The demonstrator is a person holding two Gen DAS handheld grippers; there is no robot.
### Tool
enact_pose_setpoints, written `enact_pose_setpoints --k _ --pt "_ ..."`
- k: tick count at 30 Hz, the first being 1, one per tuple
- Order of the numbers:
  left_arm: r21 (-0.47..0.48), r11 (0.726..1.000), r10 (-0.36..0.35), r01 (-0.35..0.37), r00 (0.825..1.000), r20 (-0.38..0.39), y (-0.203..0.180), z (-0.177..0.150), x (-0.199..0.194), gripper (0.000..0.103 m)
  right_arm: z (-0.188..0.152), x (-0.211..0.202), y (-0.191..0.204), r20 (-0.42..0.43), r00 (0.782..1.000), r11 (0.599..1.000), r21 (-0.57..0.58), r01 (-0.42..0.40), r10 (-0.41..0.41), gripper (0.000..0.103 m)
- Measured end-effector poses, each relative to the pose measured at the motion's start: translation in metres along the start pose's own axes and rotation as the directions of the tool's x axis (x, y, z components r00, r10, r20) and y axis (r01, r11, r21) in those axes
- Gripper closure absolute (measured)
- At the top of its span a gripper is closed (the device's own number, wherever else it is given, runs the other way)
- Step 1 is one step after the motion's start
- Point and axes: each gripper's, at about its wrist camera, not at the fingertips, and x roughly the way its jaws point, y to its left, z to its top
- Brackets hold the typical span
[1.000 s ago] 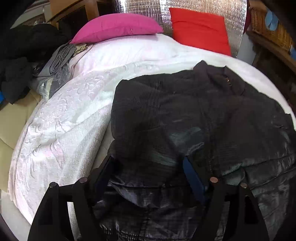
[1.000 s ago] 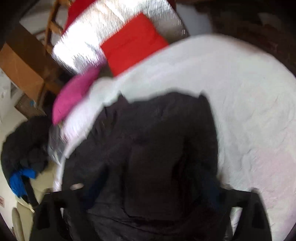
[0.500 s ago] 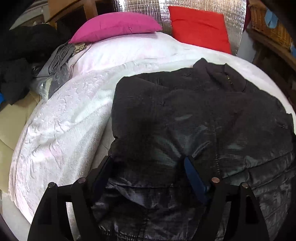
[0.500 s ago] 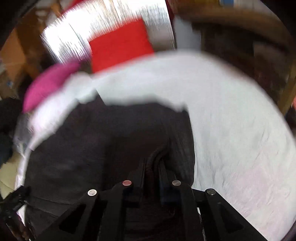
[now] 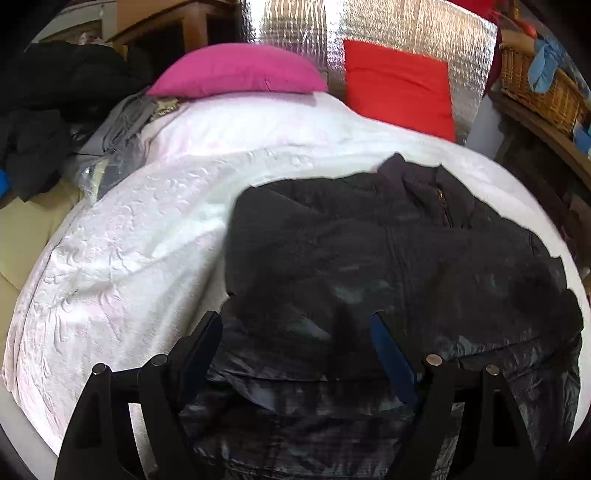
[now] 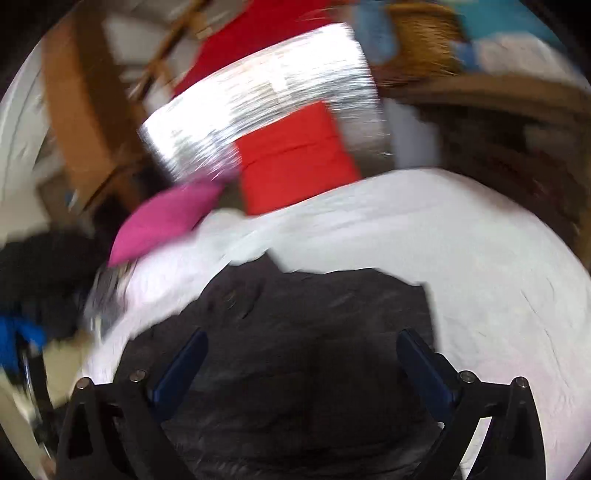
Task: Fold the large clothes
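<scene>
**A dark jacket is spread out on a white bed**

A black jacket [image 5: 388,266] is laid flat on a bed covered by a white blanket [image 5: 122,258]. Its collar and zip are turned toward the far end of the bed.

At that far end, a pink pillow [image 5: 236,70] and a red pillow [image 5: 399,85] are seen. The red one is leaned on a shiny silver sheet [image 5: 406,26]. A heap of dark clothes [image 5: 48,96] is piled at the left side of the bed. A woven basket [image 5: 543,88] is kept on a wooden shelf at the right.

The left gripper [image 5: 295,325] is held over the near part of the jacket, with its jaws spread wide. Whether the jacket is touched cannot be told.

The right gripper [image 6: 301,347] is also seen above the jacket. Its jaws are opening, and nothing is pinched between them. This view is blurred.
</scene>
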Motion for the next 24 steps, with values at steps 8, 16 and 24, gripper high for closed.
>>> enact_pose_setpoints --k 8,16,24 --pt "0.098 0.992 0.087 -0.083 0.995 -0.041 -0.016 -0.013 0.013 0.017 -0.051 0.073 0.050 -0.355 0.934 0.983 -0.178 -0.038 -0.028 0.042" --pt "0.149 0.972 0.182 -0.181 0.983 0.002 -0.028 -0.024 0.022 0.006 -0.025 0.074 0.047 -0.274 0.962 0.990 -0.132 -0.041 0.004 0.042" --pt "0.159 0.968 0.192 -0.192 0.981 0.018 -0.025 -0.023 0.030 0.000 -0.027 0.150 0.048 -0.306 0.951 0.991 -0.133 0.001 -0.042 0.040"
